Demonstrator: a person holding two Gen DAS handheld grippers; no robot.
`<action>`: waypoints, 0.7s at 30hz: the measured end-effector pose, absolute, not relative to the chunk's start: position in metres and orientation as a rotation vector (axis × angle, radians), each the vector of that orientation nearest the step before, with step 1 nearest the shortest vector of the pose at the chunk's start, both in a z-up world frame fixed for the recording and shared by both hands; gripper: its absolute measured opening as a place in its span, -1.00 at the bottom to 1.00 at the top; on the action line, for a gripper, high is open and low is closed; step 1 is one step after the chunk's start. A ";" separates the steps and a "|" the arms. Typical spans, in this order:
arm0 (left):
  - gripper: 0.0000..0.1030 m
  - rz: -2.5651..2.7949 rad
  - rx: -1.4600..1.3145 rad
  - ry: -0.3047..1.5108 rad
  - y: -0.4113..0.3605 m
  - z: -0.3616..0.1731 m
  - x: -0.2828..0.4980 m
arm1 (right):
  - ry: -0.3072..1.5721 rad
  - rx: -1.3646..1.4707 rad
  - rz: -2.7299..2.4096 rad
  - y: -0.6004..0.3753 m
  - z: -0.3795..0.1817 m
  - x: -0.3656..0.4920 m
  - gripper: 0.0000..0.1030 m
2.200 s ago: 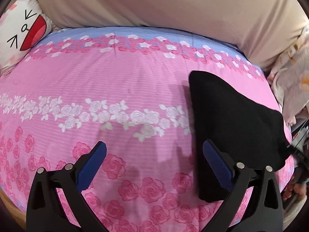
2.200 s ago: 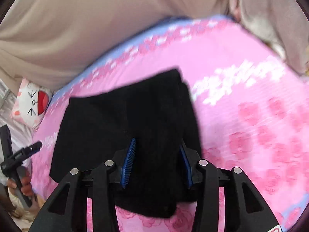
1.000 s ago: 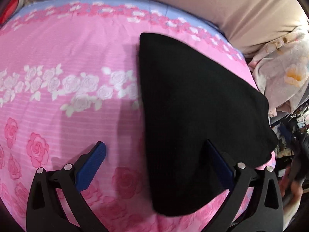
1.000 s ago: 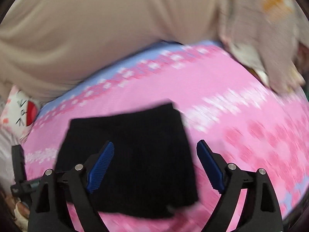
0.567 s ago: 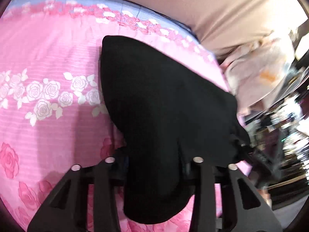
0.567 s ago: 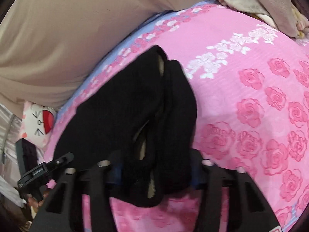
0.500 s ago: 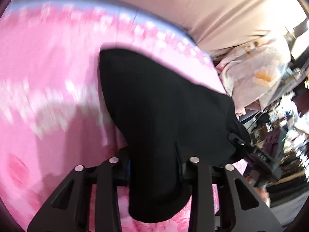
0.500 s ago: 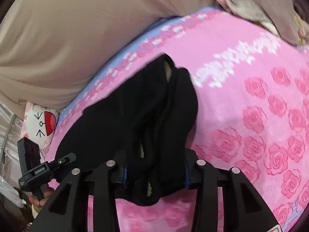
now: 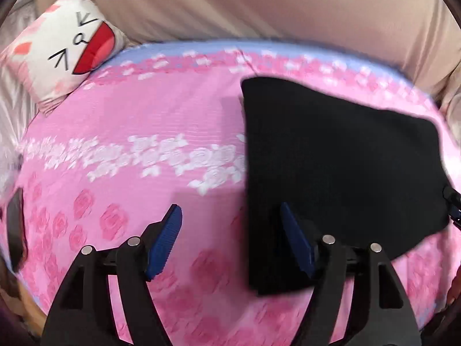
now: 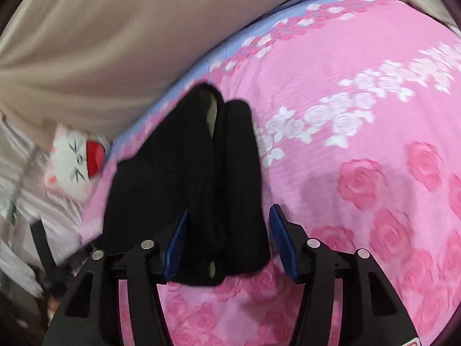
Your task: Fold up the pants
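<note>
left wrist: left gripper (image 9: 230, 239) jaws opening, holding nothing; folded black pants (image 9: 340, 170) flat on pink rose bedsheet (image 9: 144, 132), right half, near-left corner under the right pad (blurred) | right wrist: right gripper (image 10: 227, 239) jaws opening, near end of pants (image 10: 187, 178) between pads, unpressed; cat pillow (image 10: 75, 161) far left

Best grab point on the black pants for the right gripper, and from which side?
Take the black pants at the stacked near end, coming low from the near bed edge. In the right wrist view the layers bunch into a thick roll between the pads of the right gripper, whose jaws are opening and not pressing. The flat far side offers no raised edge above the pink bedsheet.
</note>
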State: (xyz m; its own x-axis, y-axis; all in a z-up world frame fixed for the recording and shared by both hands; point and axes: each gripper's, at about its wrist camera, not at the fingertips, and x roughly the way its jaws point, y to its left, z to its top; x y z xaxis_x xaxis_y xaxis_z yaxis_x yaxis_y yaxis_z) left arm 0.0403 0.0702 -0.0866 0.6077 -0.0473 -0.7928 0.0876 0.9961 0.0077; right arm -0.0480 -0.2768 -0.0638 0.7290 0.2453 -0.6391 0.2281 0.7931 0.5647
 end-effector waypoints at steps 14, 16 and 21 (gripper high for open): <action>0.91 -0.117 0.085 0.962 -0.004 -0.106 0.130 | 0.885 0.569 0.191 -0.234 -0.070 0.088 -1.00; 0.91 -0.139 -0.046 0.974 0.014 -0.105 0.126 | 0.842 0.566 0.133 -0.234 -0.046 0.075 -1.00; 0.91 -0.114 0.012 0.954 0.010 -0.105 0.124 | 0.867 0.316 0.078 -0.219 -0.047 0.085 -1.00</action>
State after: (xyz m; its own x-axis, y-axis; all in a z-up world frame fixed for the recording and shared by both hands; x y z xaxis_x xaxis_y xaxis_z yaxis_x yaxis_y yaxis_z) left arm 0.1240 0.0095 -0.1053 0.5732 -0.0918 -0.8143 0.1022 0.9940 -0.0401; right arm 0.0851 -0.2186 -0.0474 0.6473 0.1953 -0.7368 0.0600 0.9506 0.3046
